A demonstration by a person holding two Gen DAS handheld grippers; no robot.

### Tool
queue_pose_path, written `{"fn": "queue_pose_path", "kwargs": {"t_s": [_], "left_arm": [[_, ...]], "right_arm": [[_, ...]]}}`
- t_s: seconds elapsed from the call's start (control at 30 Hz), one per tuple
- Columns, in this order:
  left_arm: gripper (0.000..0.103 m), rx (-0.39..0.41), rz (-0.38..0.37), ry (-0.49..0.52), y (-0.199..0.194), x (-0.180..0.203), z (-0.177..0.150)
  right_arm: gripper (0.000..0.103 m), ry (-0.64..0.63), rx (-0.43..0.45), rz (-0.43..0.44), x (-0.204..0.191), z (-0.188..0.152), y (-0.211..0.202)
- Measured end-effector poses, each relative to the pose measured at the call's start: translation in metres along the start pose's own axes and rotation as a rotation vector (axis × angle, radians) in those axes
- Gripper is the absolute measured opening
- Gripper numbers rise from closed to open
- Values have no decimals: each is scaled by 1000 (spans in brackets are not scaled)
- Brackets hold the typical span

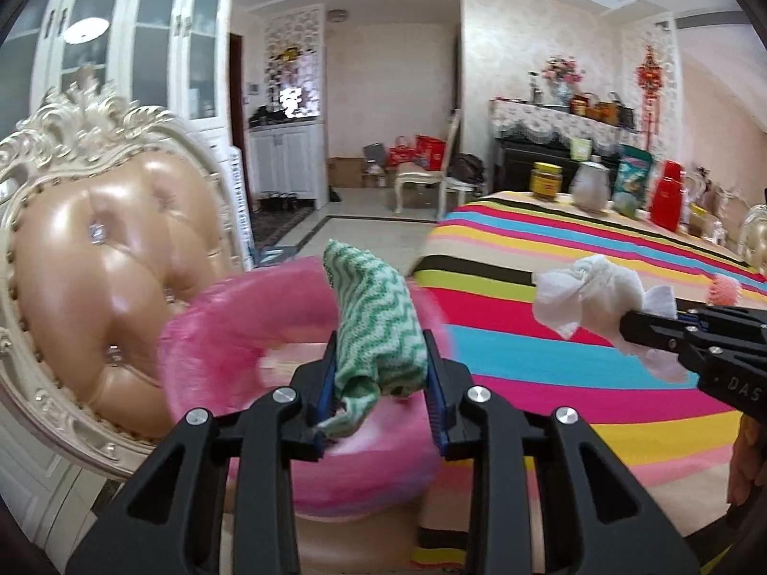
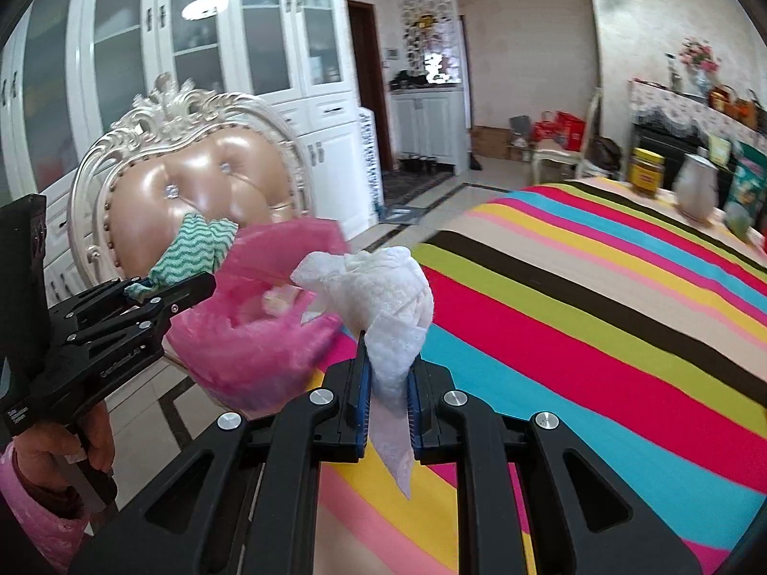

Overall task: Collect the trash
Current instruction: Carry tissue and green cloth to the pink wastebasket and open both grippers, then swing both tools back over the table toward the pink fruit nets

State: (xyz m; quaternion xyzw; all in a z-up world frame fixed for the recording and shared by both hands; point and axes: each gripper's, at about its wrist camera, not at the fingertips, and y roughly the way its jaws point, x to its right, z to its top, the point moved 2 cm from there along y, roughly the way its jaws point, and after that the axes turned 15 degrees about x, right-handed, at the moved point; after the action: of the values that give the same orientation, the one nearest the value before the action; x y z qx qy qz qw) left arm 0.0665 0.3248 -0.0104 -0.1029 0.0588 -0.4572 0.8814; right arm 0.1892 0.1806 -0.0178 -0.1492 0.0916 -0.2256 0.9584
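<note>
My left gripper [image 1: 378, 340] is shut on a green-and-white zigzag cloth [image 1: 374, 297], which it holds over the open mouth of a pink trash bag [image 1: 230, 316]. My right gripper [image 2: 389, 354] is shut on a crumpled white tissue [image 2: 383, 282], whose tail hangs down between the pads. The tissue hangs above the table's left edge, just right of the pink bag [image 2: 259, 345]. In the right wrist view, the left gripper [image 2: 191, 287] and its cloth [image 2: 191, 249] sit to the left. In the left wrist view, the right gripper [image 1: 628, 326] and tissue [image 1: 594, 287] come in from the right.
An ornate chair [image 1: 105, 249] with a tan padded back stands right behind the pink bag. The table wears a striped cloth [image 2: 575, 311]. A yellow jar [image 1: 545, 181], a white jug [image 1: 592, 187] and a red box [image 1: 668, 196] stand at its far end. A hand [image 2: 62, 450] holds the left gripper's grip.
</note>
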Motion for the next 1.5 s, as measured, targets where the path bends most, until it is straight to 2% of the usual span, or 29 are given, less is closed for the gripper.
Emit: {"fn": "queue_pose_path", "kwargs": {"t_s": [0.17,0.43,0.5,0.53,0.57,0.6,0.8,0.87,0.97,1.2,1.5], "left_arm": [[33,-38,52,6,23,-38,-5],[35,-61,85,-10,51,-69,-10],[48,-68,95,-16,56,-75,-12],[67,-62,115,-21,58,-79,-13],[77,-50,128,-23,57,-81,-14],[78,-40,138,-24,56,-83,-15],[83,-44,157,-24,46,-81,-21],[91,-37,156,-30,40,-77,-20],[97,-26,148,-39,34,-68,-17],[98,-24,67,8,22,-15,-8],[98,-37,-111,60,11,83,-7]], "right_arm": [[15,-25,-12,65,-29,13,39],[18,-26,-60,130,-59,20,104],[28,-22,-72,147,-62,20,115],[53,-19,-71,157,-63,20,120],[76,-17,-68,154,-63,20,122],[79,-11,-51,137,-61,20,122],[77,-10,-27,106,-44,20,102],[77,-14,-21,93,-35,19,88],[77,-18,-9,61,-20,18,65],[77,-7,22,-27,19,7,1],[77,21,40,-178,81,-16,-79]]}}
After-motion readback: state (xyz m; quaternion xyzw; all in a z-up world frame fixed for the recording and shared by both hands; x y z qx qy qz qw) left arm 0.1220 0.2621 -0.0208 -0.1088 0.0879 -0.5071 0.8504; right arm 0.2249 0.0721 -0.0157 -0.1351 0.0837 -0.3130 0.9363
